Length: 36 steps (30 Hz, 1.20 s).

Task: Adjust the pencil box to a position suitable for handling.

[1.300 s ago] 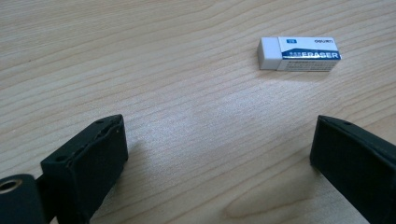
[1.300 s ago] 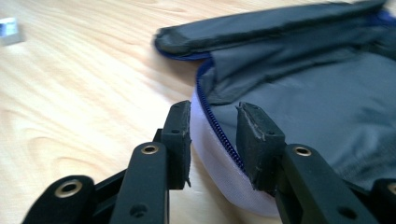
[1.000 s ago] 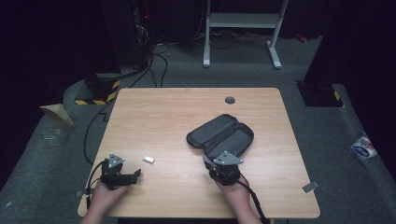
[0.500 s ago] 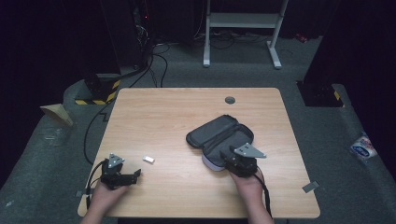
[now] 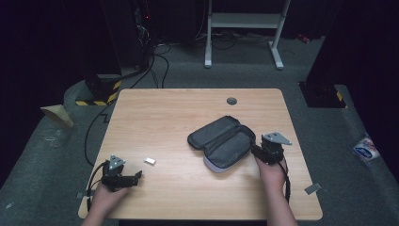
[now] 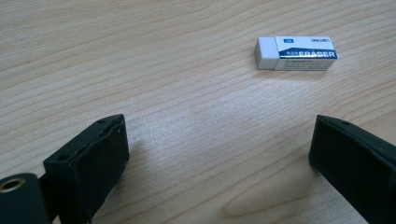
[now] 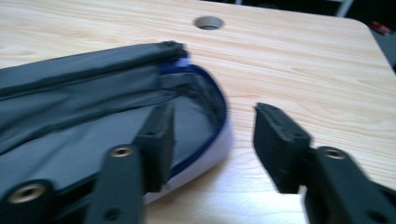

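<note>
Right gripper (image 5: 256,151) shifted to case (image 5: 221,141) end

We've slid our right gripper (image 5: 256,151) from the pencil case's (image 5: 223,141) near edge to its right end, jaws just opened.

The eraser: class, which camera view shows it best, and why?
The left gripper view: the eraser lies close and sharp on the table, its printed label readable. In the high view it is a tiny white block with no detail.
</note>
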Available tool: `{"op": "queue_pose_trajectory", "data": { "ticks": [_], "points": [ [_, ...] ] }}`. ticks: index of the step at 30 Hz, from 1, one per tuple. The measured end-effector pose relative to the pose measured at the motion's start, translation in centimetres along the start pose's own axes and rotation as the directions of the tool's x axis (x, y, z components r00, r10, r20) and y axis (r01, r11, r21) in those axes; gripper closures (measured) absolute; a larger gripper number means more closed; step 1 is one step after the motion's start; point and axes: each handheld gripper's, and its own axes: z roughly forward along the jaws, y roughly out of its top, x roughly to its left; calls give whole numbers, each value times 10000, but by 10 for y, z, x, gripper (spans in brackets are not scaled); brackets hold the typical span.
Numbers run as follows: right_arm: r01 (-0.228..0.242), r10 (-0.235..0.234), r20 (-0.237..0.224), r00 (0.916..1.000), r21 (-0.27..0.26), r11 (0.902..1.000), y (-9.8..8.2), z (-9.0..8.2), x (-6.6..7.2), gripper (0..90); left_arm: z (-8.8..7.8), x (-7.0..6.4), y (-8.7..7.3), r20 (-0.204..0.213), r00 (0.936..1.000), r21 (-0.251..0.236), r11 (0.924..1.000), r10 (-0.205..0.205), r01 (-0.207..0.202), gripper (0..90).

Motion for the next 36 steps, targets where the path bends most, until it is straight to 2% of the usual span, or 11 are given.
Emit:
{"op": "queue_pose_trajectory", "data": {
  "ticks": [3, 6, 14, 17, 22, 30, 36],
  "points": [
    [-454, 454, 3, 9990, 154, 9989, 1, 7, -8, 572, -1, 1, 0, 59, 9999, 12, 10000, 81, -81, 56],
    [-615, 617, -70, 9981, 220, 9979, 2, 12, -9, 609, -1, 1, 0, 83, 9999, 12, 9999, 111, -111, 56],
    [-457, 458, -3, 9990, 614, 9971, 0, 24, -5, 658, -2, 1, -1, 133, 9997, -83, 9998, 186, -185, 72],
    [-313, 319, -75, 9995, 714, 9970, -2, 23, -1, 689, -4, 2, -2, 110, 9999, -221, 9997, 102, -100, 162],
    [-97, 116, -273, 9996, 674, 9977, -6, 17, 5, 695, -6, 3, -3, 32, 10000, -290, 9996, -26, 27, 233],
    [219, -179, -688, 9975, 575, 9981, -15, 5, 25, 685, -11, 3, -2, 133, 9998, -535, 9985, -125, 132, 302],
    [428, -353, -1481, 9884, 483, 9979, -25, -6, 51, 652, -13, 1, -1, 196, 9997, -676, 9976, -134, 147, 328]
  ]
}}
